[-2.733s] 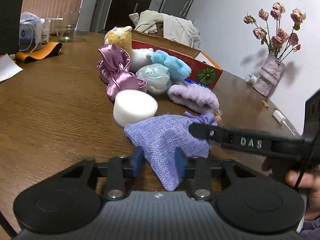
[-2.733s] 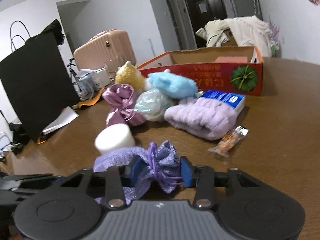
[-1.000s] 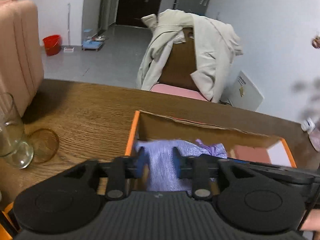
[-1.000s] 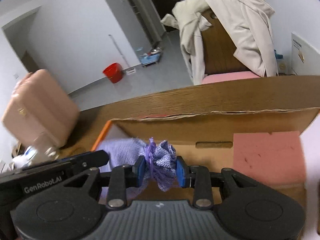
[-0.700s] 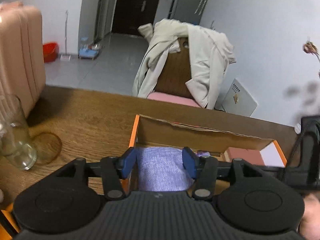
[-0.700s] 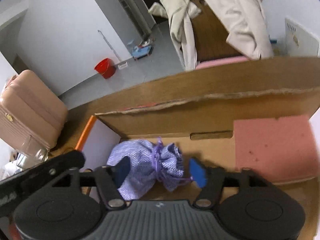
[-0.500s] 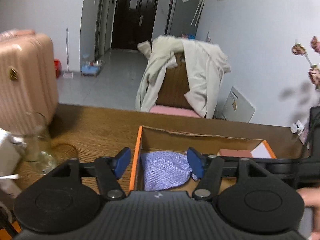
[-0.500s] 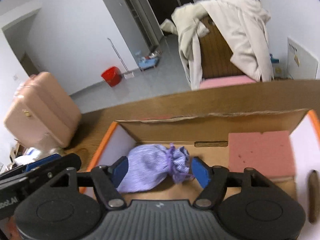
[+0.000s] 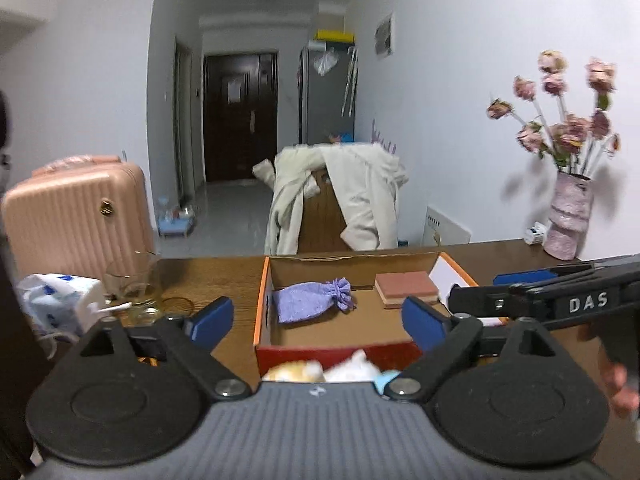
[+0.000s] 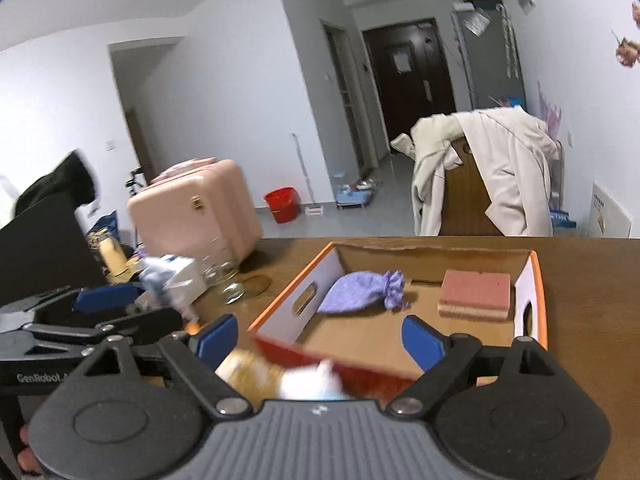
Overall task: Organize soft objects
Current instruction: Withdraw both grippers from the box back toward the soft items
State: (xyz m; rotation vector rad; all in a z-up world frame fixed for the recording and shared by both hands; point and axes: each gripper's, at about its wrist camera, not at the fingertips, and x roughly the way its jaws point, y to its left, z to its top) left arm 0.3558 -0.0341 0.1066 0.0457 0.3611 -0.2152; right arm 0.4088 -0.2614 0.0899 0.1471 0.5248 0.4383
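Two grippers: left gripper (image 9: 316,322) and right gripper (image 10: 318,336) both spread wide, holding nothing.
Lavender drawstring pouch (image 9: 312,304): lying in cardboard box (image 9: 262,300), 10 o'clock corner.
Pink sponge (image 9: 406,287): 2 o'clock.

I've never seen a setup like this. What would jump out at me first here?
Probably the lilac drawstring pouch lying in the left part of the orange-edged cardboard box, with a pink sponge block to its right. Both hand-held grippers, left and right, hang open in front of the box. A vase of dried roses stands by the wall.
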